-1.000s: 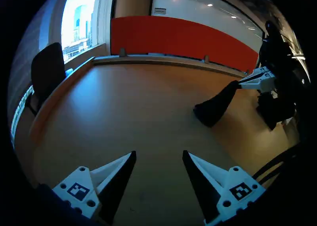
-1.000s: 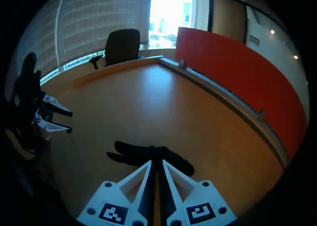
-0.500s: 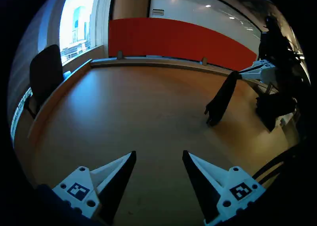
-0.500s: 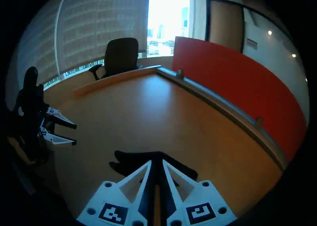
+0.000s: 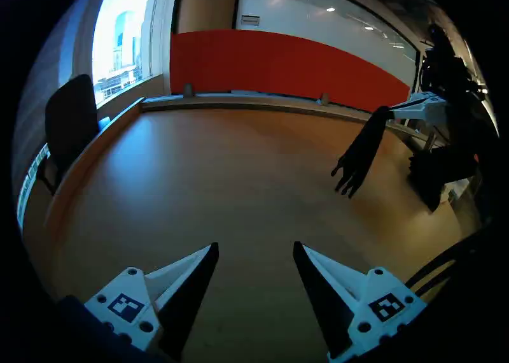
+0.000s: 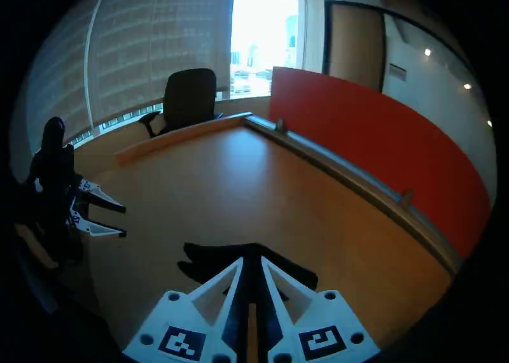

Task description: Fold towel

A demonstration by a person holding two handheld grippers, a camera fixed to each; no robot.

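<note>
The right gripper (image 6: 252,261) is clamped on the dark towel (image 5: 359,153), which hangs long axis downward, free end pointing at the wooden desk (image 5: 210,165). The left gripper (image 5: 254,245) is spread, holding nothing.

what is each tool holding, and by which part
The right tool is shut on the dark towel, pinching it at its top end so the rest hangs down. The left tool is open and holds nothing.

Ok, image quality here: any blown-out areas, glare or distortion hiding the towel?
Left gripper view: the window is blown out, and the towel hanging from the right gripper is a featureless dark silhouette. Right gripper view: the window clips to white, the table carries a soft sheen, the red partition bows from fisheye distortion.
</note>
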